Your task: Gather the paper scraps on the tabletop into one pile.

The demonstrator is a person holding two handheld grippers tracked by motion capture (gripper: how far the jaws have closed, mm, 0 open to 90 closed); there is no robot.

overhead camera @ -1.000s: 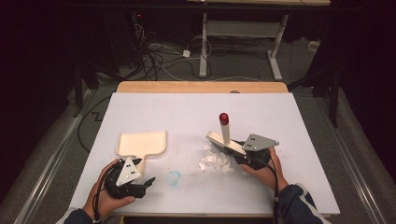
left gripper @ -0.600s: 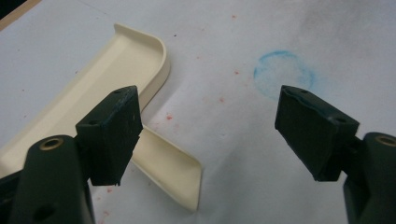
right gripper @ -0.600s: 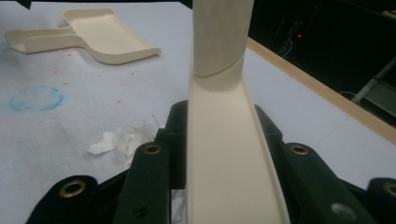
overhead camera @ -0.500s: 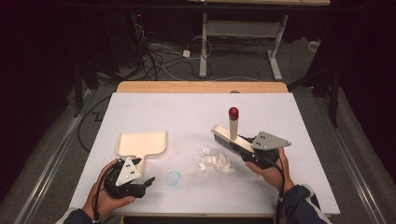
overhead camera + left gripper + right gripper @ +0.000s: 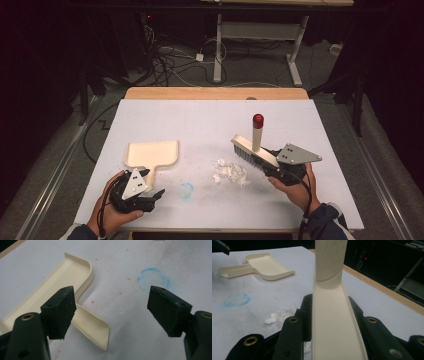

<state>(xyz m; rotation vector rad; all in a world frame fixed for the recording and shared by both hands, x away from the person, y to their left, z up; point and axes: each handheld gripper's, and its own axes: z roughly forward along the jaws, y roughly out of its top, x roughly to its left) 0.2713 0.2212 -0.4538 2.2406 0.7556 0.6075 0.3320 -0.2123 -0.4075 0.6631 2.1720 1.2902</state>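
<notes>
A white-covered worktop (image 5: 320,130) spans the high view, with a bare wooden strip (image 5: 215,93) along its far edge and, beyond it, a dark floor strewn with cables (image 5: 170,55).

On the left half of the worktop lies a cream dustpan (image 5: 151,153), flat, its short handle pointing toward the person. In the left gripper view the handle's end (image 5: 93,328) lies just ahead of the left tool's near jaw, apart from it.

The brush (image 5: 253,150) comes next — a cream block with dark bristles down its side and a stubby handle that stands upright and ends in a red cap (image 5: 258,120). The right tool (image 5: 280,169) is clamped on the block's near end; in the right gripper view the black jaws press both flanks of the cream body (image 5: 332,322). The brush sits raised at the right of the worktop, just beside the scraps.

The left tool (image 5: 150,192) rests low at the near left edge in the person's left hand (image 5: 117,212), its jaws spread wide with nothing between them.

A small heap of white paper scraps (image 5: 230,172) lies between brush and dustpan — closer to the brush.

Smallest is a faint blue ring (image 5: 186,188) marked on the cover, just right of the left tool.
</notes>
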